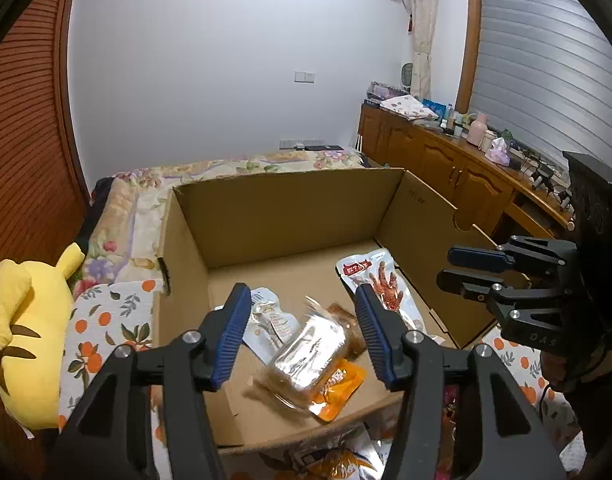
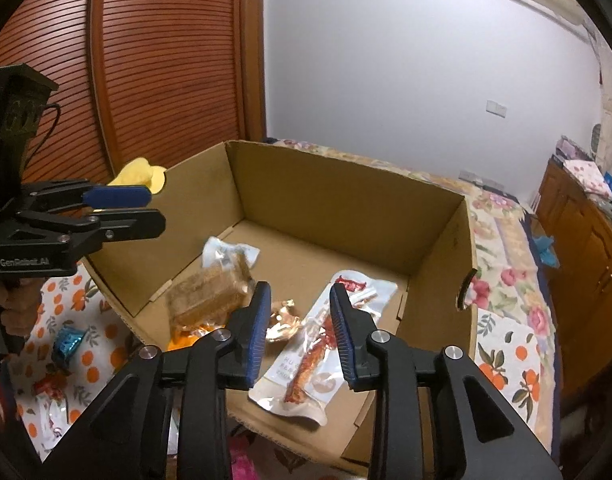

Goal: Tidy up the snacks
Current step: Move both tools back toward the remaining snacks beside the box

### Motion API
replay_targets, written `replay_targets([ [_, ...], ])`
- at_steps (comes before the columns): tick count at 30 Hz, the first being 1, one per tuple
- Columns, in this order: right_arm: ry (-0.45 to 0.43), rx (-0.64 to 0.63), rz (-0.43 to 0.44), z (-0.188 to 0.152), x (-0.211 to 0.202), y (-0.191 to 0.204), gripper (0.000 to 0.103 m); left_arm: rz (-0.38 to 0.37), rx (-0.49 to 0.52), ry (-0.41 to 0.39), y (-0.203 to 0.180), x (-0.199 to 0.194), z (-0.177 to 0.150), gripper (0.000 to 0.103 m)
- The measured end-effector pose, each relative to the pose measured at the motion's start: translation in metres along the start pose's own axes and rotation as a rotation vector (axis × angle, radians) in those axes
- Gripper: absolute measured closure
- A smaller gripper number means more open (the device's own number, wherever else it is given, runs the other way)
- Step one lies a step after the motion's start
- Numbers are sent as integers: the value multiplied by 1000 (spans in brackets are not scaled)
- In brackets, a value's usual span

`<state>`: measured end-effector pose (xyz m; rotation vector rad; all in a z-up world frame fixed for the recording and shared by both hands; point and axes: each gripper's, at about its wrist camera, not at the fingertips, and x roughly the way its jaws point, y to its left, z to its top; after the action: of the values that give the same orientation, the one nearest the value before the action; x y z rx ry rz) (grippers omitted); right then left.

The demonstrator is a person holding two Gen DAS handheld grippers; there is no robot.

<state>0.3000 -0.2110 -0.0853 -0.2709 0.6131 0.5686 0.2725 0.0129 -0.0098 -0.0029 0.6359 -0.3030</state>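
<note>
A: How far had we got with the snacks?

B: Partway, by our reckoning. Four packets lay in the cardboard box (image 1: 273, 216): the clear-wrapped cake (image 1: 310, 348) blurred atop the orange pouch (image 1: 340, 390), a pale sachet (image 1: 265, 320) beside them, and the chicken-foot packet (image 1: 380, 284) toward the right wall.

A: And our claws?

B: Both were released. The left gripper (image 1: 303, 334) hung over the cake with its pads apart and nothing pressed between them. The right gripper (image 2: 299, 334) stood parted above the chicken-foot packet, holding nothing.

A: What was left?

B: Several wrapped snacks still lay outside on the orange-print cloth (image 2: 93, 344), among them a blue foil piece (image 2: 67, 340) and more packets below the box's near edge. The yellow plush toy (image 1: 25, 344) sat apart.
</note>
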Motion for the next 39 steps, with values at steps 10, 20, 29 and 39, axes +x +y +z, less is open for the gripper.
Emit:
replay_targets([
  [10, -32, 16, -25, -13, -54, 30, 62, -5, 16, -42, 0, -52, -24, 31],
  [20, 4, 79, -39, -57, -74, 65, 57, -5, 18, 16, 7, -83, -83, 29],
  [29, 61, 136, -73, -93, -63, 82, 50, -14, 16, 87, 6, -86, -133, 29],
  [39, 118, 163, -107, -102, -36, 85, 47, -15, -4, 117, 9, -89, -165, 29],
])
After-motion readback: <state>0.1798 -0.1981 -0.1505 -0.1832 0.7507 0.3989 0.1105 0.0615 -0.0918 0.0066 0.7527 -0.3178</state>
